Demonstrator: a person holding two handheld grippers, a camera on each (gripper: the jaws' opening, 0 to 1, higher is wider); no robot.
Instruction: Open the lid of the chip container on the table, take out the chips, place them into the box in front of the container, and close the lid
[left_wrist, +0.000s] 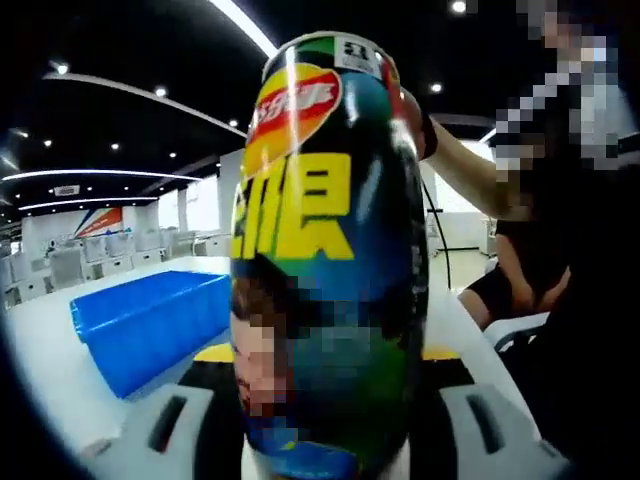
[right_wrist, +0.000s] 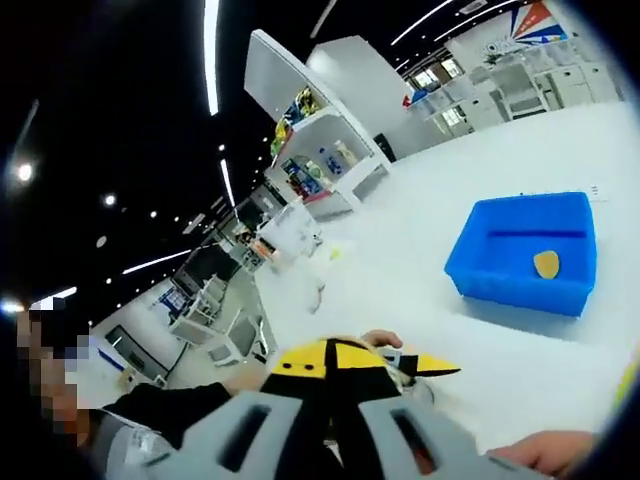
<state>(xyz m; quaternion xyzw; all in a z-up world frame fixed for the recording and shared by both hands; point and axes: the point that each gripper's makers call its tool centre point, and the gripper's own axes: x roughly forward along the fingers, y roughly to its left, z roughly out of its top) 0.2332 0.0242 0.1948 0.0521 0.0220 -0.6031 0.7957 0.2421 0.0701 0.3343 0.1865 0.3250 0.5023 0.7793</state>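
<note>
Chips come first here: one pale yellow, oval chip (right_wrist: 546, 263) already lies on the floor of the bright blue rectangular plastic box (right_wrist: 470, 268), which sits on the white table (right_wrist: 420, 250). In the left gripper view the tall cylindrical chip container (left_wrist: 325, 260), printed in dark blue and green with a red-and-yellow logo and large yellow characters, stands upright between the grey, yellow-tipped jaws of the left gripper (left_wrist: 325, 440), which press on its lower body from both sides, so that gripper is clenched on the can. The blue box sits on the table beyond and to the left of the can in that view. Whether the lid at the can's top is on or off cannot be told from this angle.

The right gripper (right_wrist: 345, 365) shows its yellow-and-black tips drawn together to a point with nothing visible between them, so it looks closed and empty, poised above the table with the box well apart, ahead and to the right. A person's hand (right_wrist: 380, 338) lies just behind those tips, and a seated person in dark clothing is beside the table.

As a judgement, the transfer step is in hand. The next move calls for the right gripper to return to the can's mouth while the left keeps it steady, then either pick another chip gently or press the lid back on.
</note>
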